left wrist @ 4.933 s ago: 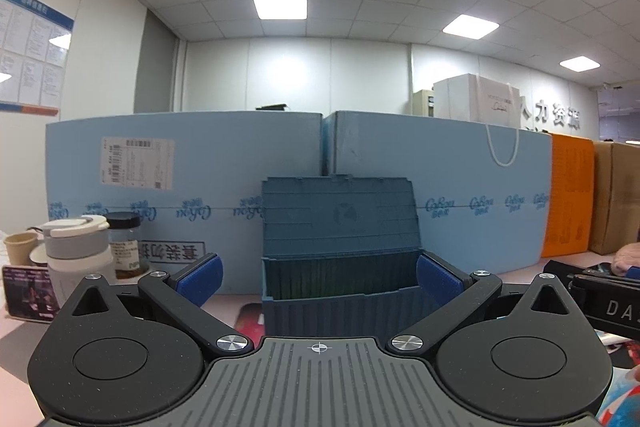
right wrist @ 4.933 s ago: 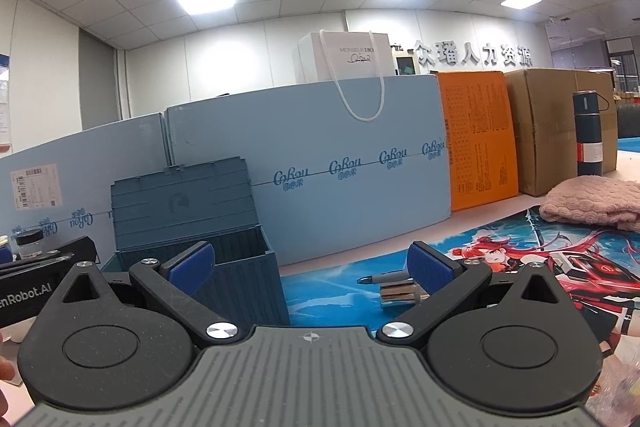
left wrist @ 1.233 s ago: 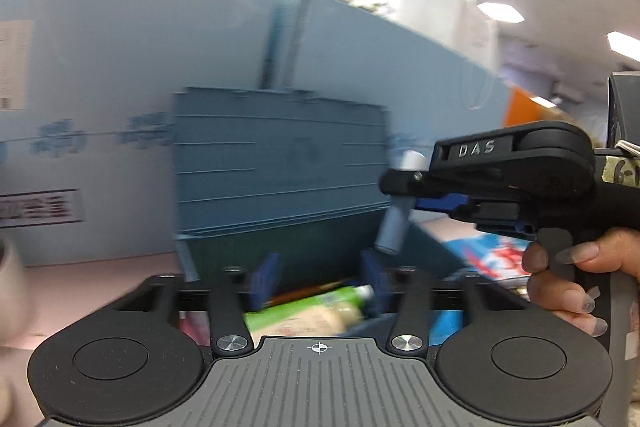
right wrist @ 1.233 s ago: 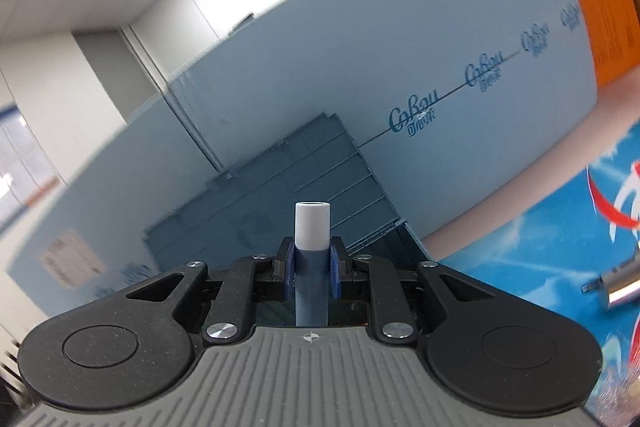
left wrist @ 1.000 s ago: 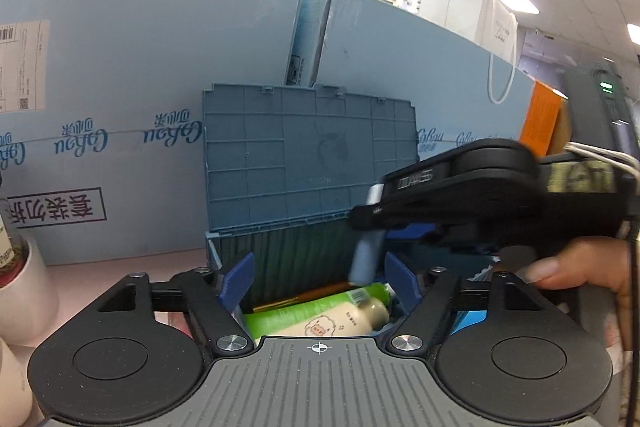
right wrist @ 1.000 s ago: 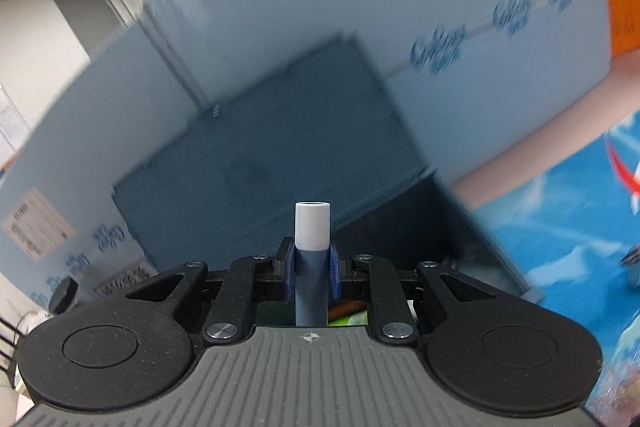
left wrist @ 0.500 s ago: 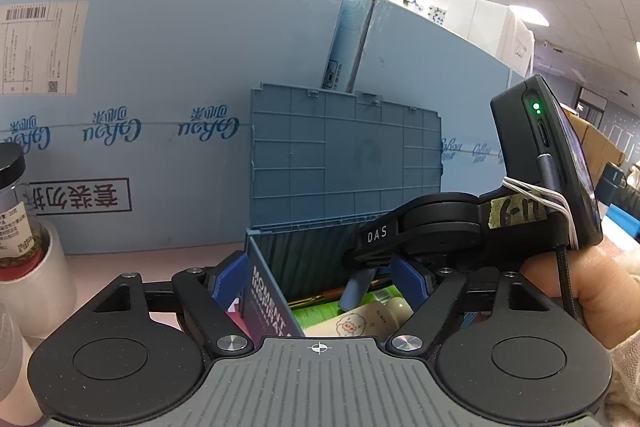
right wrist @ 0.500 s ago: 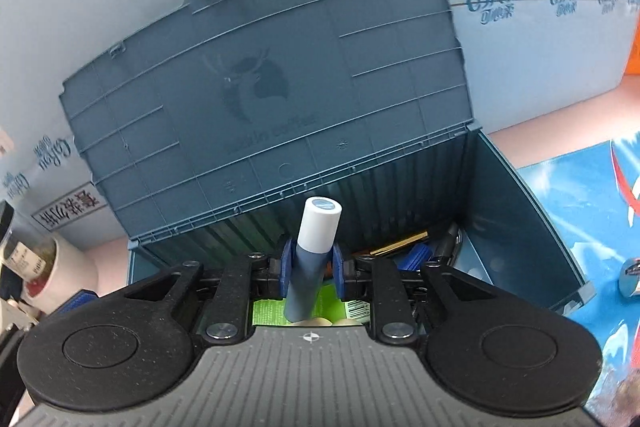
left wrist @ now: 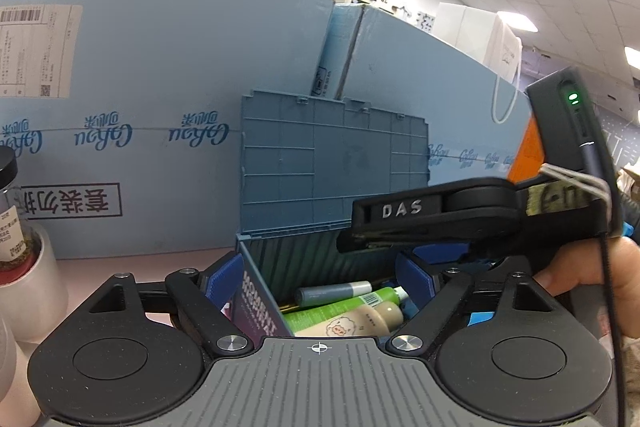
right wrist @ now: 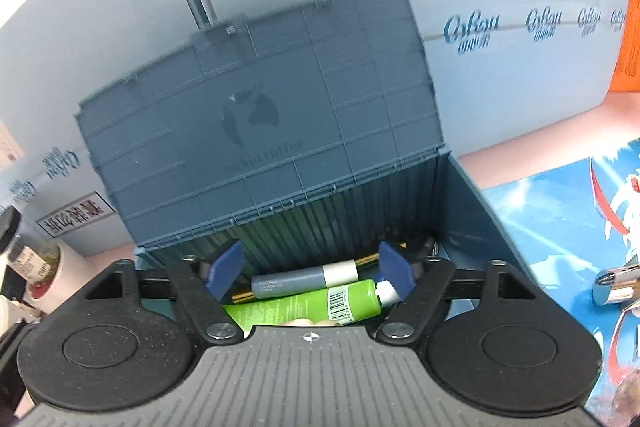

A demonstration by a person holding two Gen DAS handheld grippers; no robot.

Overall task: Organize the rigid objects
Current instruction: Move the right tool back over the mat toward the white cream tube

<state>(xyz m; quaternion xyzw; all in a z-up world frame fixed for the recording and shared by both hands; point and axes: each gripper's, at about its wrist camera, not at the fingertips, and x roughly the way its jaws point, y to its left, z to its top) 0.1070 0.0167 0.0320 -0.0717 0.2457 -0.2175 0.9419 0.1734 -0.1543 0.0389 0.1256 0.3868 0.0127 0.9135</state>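
A blue-grey storage box [right wrist: 464, 211] stands with its lid [right wrist: 260, 131] up against the blue boards; it also shows in the left wrist view [left wrist: 332, 167]. Inside lie a grey tube with a white cap [right wrist: 304, 281], a green tube [right wrist: 304, 307] and a beige bottle [left wrist: 360, 323]. My right gripper [right wrist: 312, 271] is open and empty right above the grey tube, over the box. My left gripper [left wrist: 320, 277] is open at the box's front left corner, where a dark booklet [left wrist: 260, 307] stands. The right gripper's body [left wrist: 460, 219] crosses the left wrist view.
Blue foam boards [left wrist: 160, 107] form the wall behind the box. A jar with a black lid [left wrist: 8, 211] and a white cup [left wrist: 28, 287] stand at the left. A silver metal object [right wrist: 616, 283] lies on the blue printed mat [right wrist: 560, 211] at the right.
My right gripper was shut on the grey tube above the box; now it is open and the tube lies in the box on the green tube. The left gripper has stayed open.
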